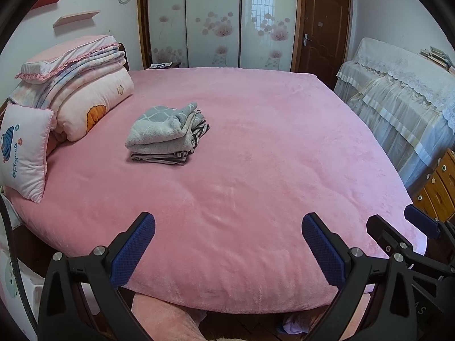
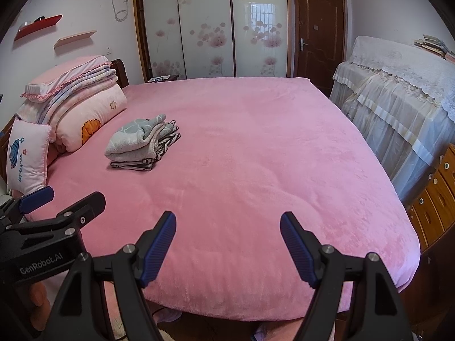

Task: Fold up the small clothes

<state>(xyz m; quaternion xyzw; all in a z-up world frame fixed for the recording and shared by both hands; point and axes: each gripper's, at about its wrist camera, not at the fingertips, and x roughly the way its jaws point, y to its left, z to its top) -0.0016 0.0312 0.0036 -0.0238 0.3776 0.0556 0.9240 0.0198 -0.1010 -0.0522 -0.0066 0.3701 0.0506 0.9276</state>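
Pink plush covers the bed (image 1: 256, 147) that both of my grippers face from its near edge. My left gripper (image 1: 228, 240) has its blue fingers (image 1: 133, 248) spread wide with nothing between them, and my right gripper (image 2: 228, 238) is spread the same way, just beside the left one.

Well ahead of the fingers and off to their left lies the stack of folded clothes (image 1: 167, 133): a grey checked piece on top, a pale one under it, a striped one at the bottom. Farther left of the stack, near the headboard, sit a small pillow (image 1: 24, 150) and a pile of folded quilts (image 1: 82, 91). Between my fingers and the stack I see only bare blanket. Right of the fingers, beside the bed, stands furniture under a lace cover (image 1: 398, 99), with a wooden drawer unit (image 2: 438, 190) nearer to me.
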